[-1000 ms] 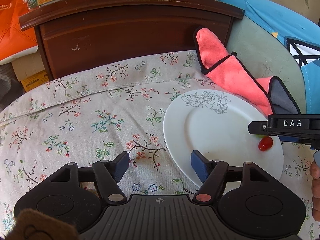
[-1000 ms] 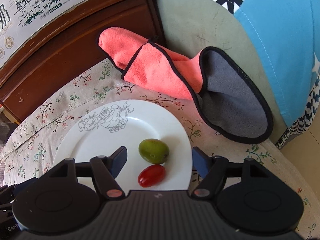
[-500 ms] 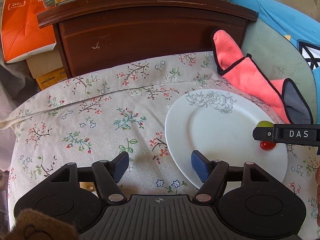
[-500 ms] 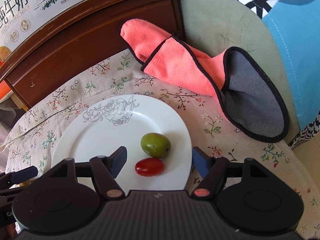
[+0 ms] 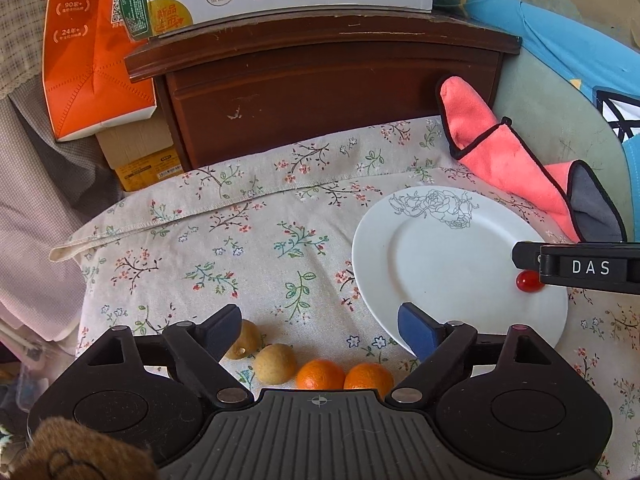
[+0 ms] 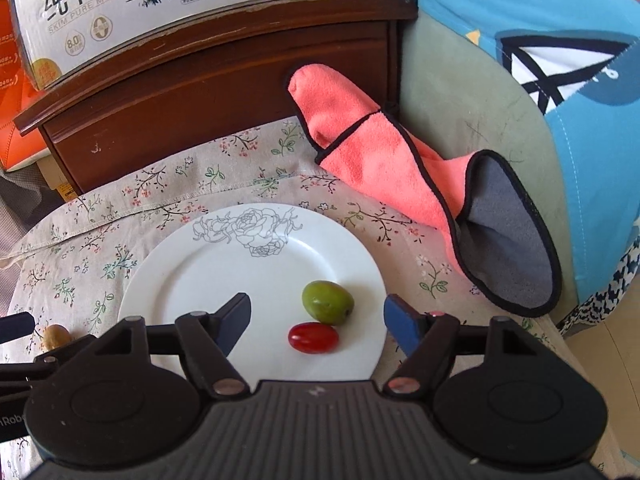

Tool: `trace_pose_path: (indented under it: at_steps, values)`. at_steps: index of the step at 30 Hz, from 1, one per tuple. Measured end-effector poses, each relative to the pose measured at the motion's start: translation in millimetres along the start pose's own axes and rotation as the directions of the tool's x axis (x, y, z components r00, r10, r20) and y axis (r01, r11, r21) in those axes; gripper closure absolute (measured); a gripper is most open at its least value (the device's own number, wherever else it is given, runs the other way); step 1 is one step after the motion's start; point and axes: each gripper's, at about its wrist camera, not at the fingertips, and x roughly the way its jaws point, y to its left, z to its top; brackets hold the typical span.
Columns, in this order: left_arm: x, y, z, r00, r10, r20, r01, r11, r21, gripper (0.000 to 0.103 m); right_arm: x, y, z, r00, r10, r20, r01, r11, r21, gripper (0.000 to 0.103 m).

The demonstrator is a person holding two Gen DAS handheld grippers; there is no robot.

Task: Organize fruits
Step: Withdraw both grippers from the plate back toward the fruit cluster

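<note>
Two wide-open empty claws, left claw just widened, right claw, glossy round plate, smooth oval tomato

The left gripper, its jaws just opened wider and empty, hovers over two brownish fruits and two oranges; the white plate lies beyond its right fingertip.

The floral cloth carries a white plate, two oranges, two brown fruits and a pink towel.
</note>
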Motion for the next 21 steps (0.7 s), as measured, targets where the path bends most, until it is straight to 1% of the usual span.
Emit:
trace_pose_path:
  at_steps: [4, 7, 10, 14, 19, 21]
  values:
    - [-10.6, 5.8, -4.7, 1.0, 0.017, -0.011, -0.017, 1.0, 0.0, 0.015, -14.5, 13.6, -4.3, 1.0, 0.016, 0.014, -0.015, 0.999, -0.037, 0.027]
    - [-17.8, 8.9, -8.0, 0.999, 0.029, -0.013, -0.029, 1.0, 0.008, 0.015, -23.2, 20.8, -8.0, 0.999, 0.029, 0.018, -0.028, 0.999, -0.043, 0.026]
    - [-21.7, 12.2, -12.8, 0.999, 0.037, -0.019, -0.037, 0.999, 0.018, 0.015, -29.0, 28.0, -12.0, 0.999, 0.051, 0.008, -0.05, 0.998, -0.045, 0.026]
    - [-23.1, 18.8, -18.4, 0.999, 0.033, -0.038, -0.033, 0.999, 0.007, 0.015, -36.7, 38.2, -20.5, 0.997, 0.074, -0.011, -0.074, 0.996, -0.058, 0.026]
    - [-24.8, 26.6, -23.9, 0.998, 0.043, -0.048, -0.043, 0.999, 0.003, 0.015, -45.3, 50.3, -31.2, 0.996, 0.082, -0.015, -0.083, 0.992, -0.096, 0.026]
    - [-25.4, 30.1, -26.0, 0.998, 0.039, -0.053, -0.039, 0.999, -0.005, 0.015, -48.4, 52.0, -35.7, 0.996, 0.086, -0.016, -0.087, 0.992, -0.093, 0.026]
